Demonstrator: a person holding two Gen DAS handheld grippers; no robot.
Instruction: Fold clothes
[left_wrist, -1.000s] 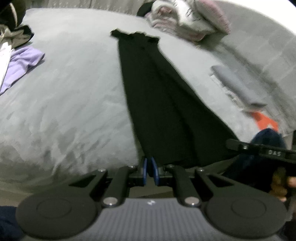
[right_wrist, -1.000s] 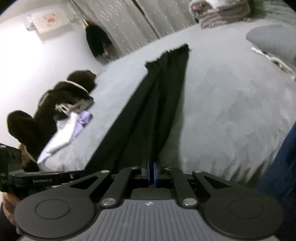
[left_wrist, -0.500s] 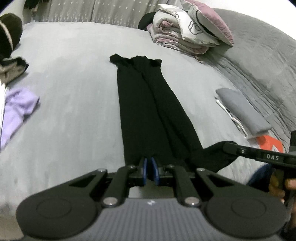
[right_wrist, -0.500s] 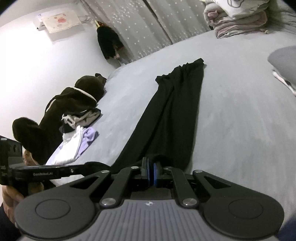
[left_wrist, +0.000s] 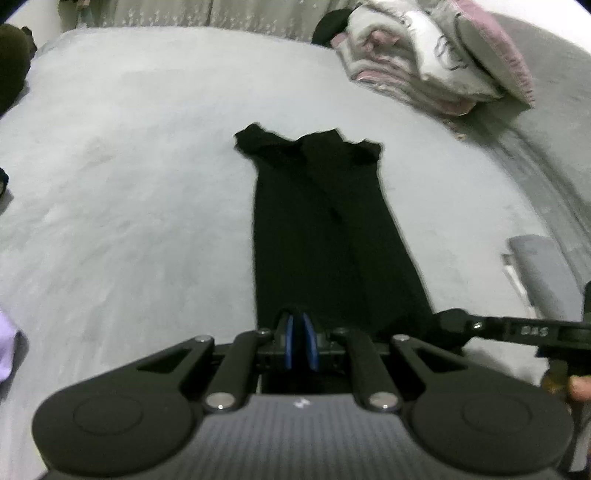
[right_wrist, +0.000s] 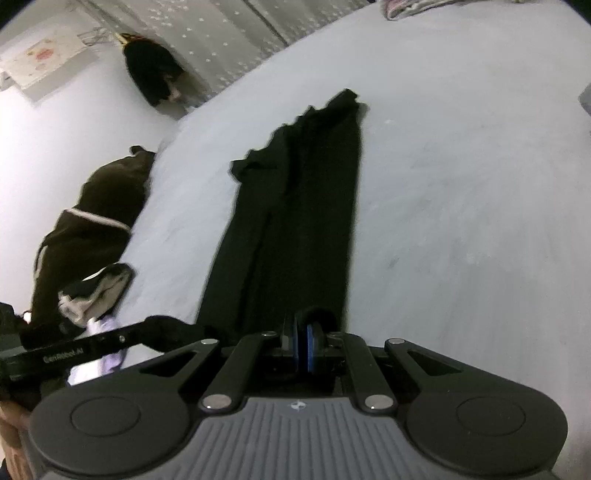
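Garment: long black trousers (left_wrist: 325, 229) lie flat along the grey bed (left_wrist: 129, 184), stretching toward 12 o'clock.
Handling: likely light, limp, easily dragged.
Hold: near-end corners.
Left gripper (left_wrist: 299, 325): clamped on trousers.
Right gripper (right_wrist: 304, 328): clamped likewise.

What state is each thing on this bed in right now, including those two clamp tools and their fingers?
Black garment: stretched out long and narrow on the bed, near end lifted.
Left gripper: fingers shut on the garment's near edge.
Right gripper: fingers shut on the same near edge.
Bedding pile: folded, stacked at the far corner.
Grey item: folded, lying flat.
Dark brown clothes: heaped, unfolded.
Bed: covered with a grey sheet.
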